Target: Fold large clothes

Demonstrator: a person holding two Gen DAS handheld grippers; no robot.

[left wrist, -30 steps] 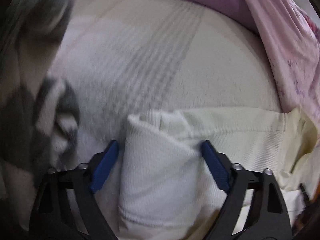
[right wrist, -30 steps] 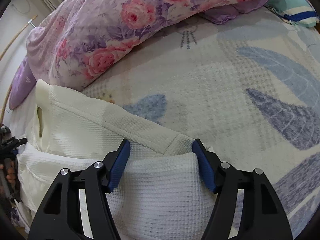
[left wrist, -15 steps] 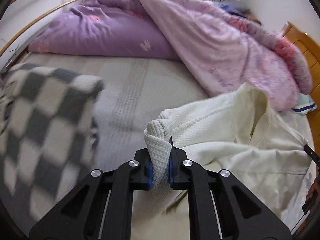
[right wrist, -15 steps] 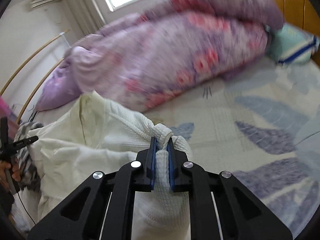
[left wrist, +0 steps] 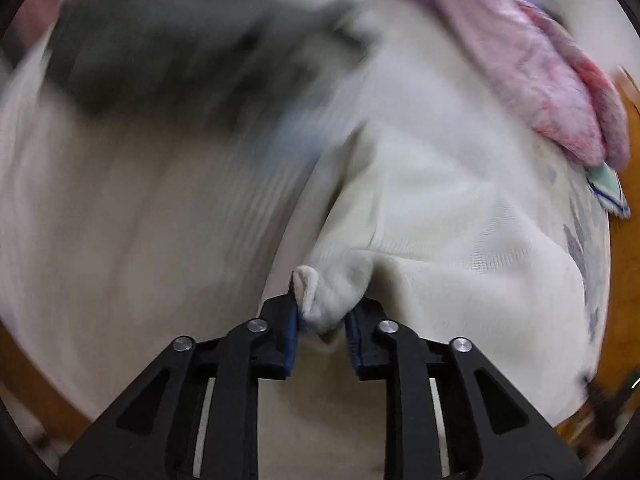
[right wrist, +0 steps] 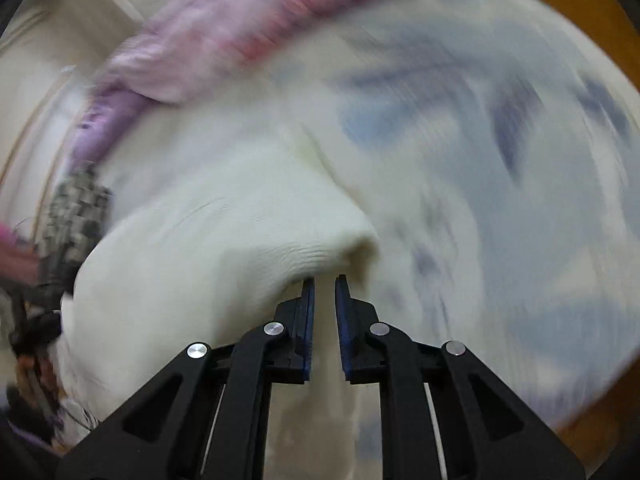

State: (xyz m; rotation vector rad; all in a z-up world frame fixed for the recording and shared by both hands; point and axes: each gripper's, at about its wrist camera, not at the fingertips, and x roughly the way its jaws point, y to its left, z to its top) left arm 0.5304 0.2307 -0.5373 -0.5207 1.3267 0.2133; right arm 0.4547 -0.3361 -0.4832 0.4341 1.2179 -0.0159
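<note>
Left gripper pinches a bunched garment corner; right gripper, narrowly parted, grips its edge above the bed.

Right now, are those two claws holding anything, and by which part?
The left gripper pinches a bunched edge of the cream garment. The right gripper is nearly closed at the garment's fold, but blur hides whether it grips.

Cream waffle-knit garment, pink-and-purple floral quilt, bed sheet pale with blue-grey leaf shapes (blurred), grey-and-white checked blanket, black left hand-held gripper with blue pads.
</note>
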